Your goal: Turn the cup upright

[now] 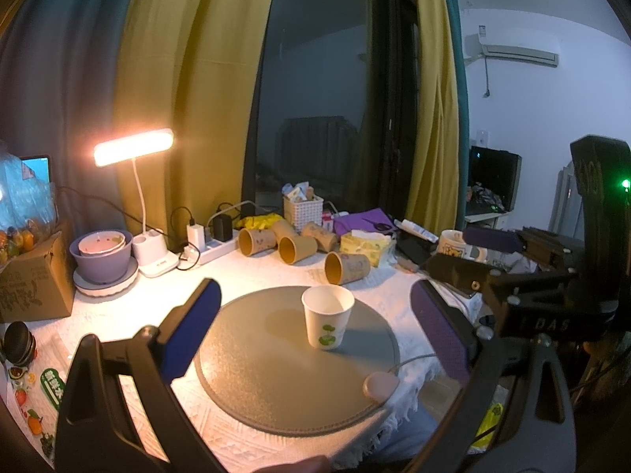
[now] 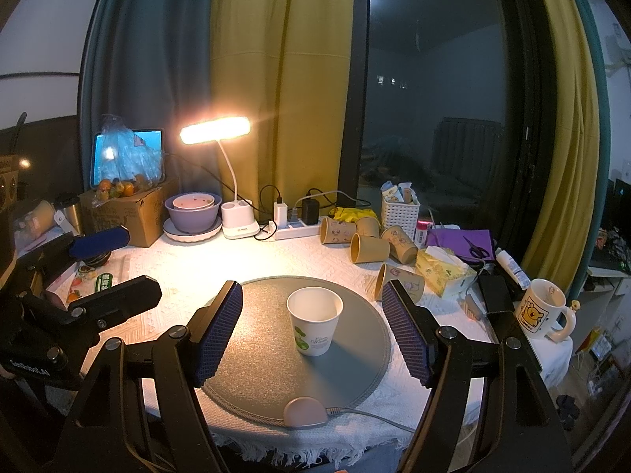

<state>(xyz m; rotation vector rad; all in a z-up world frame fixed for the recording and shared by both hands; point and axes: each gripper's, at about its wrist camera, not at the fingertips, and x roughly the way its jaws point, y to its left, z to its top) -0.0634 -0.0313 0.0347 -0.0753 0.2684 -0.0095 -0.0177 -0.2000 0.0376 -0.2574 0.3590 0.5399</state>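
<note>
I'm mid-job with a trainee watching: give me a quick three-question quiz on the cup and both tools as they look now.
1. True or false: the white paper cup stands mouth-up on the round grey mat.
2. Which tool grips the cup: A left tool, B right tool, C neither?
3. How do the brown paper cups behind the mat lie?

Key: 1 true. 2 C, both are open and apart from the cup. 3 On their sides.

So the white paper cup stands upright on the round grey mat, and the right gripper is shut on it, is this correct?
Not quite. The white paper cup does stand upright on the round grey mat, but the right gripper is open, its fingers well apart from the cup on both sides. The right wrist view shows this.
</note>
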